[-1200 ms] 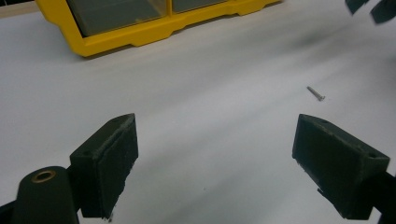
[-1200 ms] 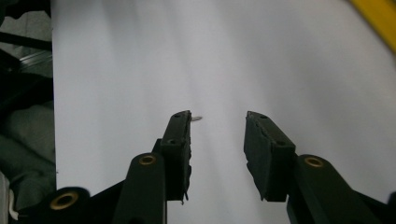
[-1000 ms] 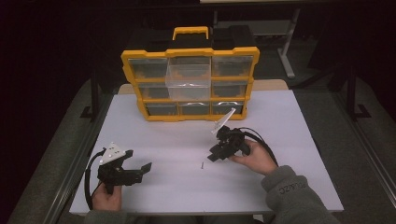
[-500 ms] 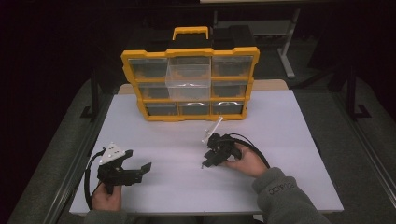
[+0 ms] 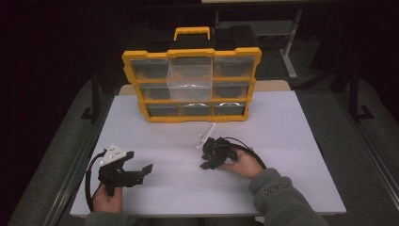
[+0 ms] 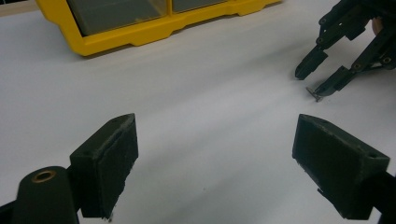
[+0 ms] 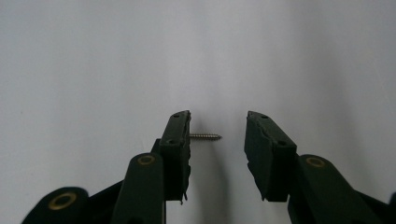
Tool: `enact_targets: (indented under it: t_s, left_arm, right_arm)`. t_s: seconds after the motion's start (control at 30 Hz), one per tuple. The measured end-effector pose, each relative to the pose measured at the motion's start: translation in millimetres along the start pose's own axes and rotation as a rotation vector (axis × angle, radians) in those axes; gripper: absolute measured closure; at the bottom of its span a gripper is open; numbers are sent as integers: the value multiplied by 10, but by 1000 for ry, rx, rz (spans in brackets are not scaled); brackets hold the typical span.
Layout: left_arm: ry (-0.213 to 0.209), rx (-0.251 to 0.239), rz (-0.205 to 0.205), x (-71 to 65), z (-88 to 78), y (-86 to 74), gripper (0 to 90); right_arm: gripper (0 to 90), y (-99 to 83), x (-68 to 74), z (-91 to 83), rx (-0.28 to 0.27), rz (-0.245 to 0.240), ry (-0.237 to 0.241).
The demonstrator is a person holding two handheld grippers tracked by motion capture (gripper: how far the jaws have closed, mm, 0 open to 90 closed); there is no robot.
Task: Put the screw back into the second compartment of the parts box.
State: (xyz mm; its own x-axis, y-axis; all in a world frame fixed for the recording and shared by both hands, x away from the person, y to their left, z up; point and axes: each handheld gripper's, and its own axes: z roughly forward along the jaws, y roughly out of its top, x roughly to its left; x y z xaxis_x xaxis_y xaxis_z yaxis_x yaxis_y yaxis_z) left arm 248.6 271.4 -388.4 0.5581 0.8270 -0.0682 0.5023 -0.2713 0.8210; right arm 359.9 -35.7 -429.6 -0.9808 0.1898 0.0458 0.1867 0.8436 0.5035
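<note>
From above, the right hand-held gripper (image 5: pixel 205 159) hovered mid-desk, before the yellow plastic organiser (image 5: pixel 190 84). The left hand-held gripper (image 6: pixel 215 161) sat spread wide, empty. Right gripper view: jaws parted around a small silver metal screw (image 7: pixel 205 136) — light, stiff, likely slippery; pinch its shank.

1. One yellow organizer case (image 5: pixel 191 115), standing upright at the back of the table (image 5: pixel 301 141), with one handle on top.
2. Nine clear drawers in it, three rows of three (the top-middle drawer (image 5: pixel 189 75) juts forward).
3. One screw (image 7: pixel 206 136) on the white surface.
4. Two grippers: left gripper (image 5: pixel 134 173), right gripper (image 5: pixel 205 160).
5. One white table.
</note>
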Motion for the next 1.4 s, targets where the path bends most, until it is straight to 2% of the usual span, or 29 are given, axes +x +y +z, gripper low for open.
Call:
enact_targets:
  t_s: [0.13,0.3,0.57,0.63,0.73,0.83,0.97,1.03,1.23,1.4]
  left_arm:
    - [-1,-6,-8,3,0,-2,139]
    - [-1,-7,-5,4,-3,-1,139]
    - [-2,-7,-6,4,-3,0,139]
    - [-2,-7,-7,0,-1,1,139]
    - [-2,-8,-10,0,-1,0,139]
    - [-4,0,-8,8,2,0,139]
    - [-3,-2,-6,10,-3,0,139]
    - [-3,-4,-9,12,-5,-1,139]
    - [-4,-6,-9,10,-5,1,139]
    - [-3,-8,-7,10,-3,-1,139]
  right_arm:
    - [613,82,27,37,19,-28,-15]
    - [645,171,36,93,14,-48,-3]
    - [807,221,53,121,20,-77,-14]
    - [800,232,45,122,24,-82,-8]
    - [747,243,19,110,-6,-69,7]
    - [703,293,19,111,-4,-68,9]
    - [706,365,27,167,23,-111,2]
    - [729,377,24,197,37,-112,4]
    - [837,375,-4,205,31,-91,14]
    - [864,361,-43,202,28,-36,35]
